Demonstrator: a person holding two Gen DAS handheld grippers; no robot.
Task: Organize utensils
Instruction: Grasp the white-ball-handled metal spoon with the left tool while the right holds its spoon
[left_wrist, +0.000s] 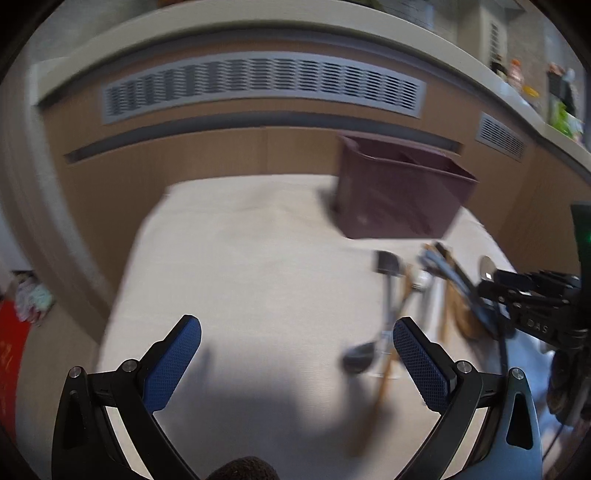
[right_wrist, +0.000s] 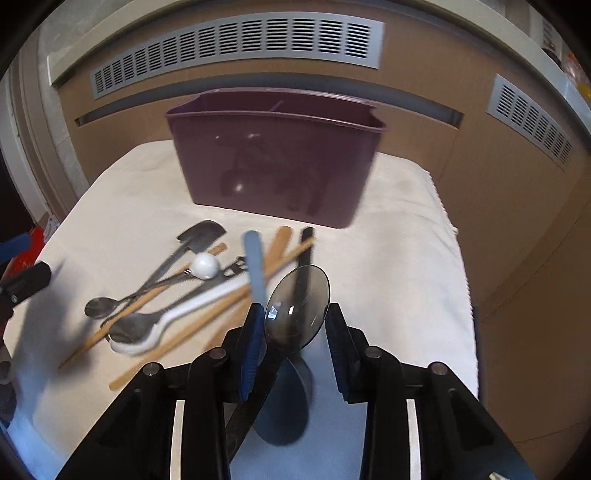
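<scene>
Right claw (right_wrist: 295, 325) around grey spoon (right_wrist: 298, 306); left claw (left_wrist: 297, 345) spread.

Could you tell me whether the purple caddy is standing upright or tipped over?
Upright: the purple caddy rests base-down on the cloth, open rim upward.

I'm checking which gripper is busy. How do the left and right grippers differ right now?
The left gripper is spread wide and empty above the cream cloth. The right gripper has a translucent grey plastic spoon between narrower fingers; a firm grip is unclear. Both have blue pads.
</scene>
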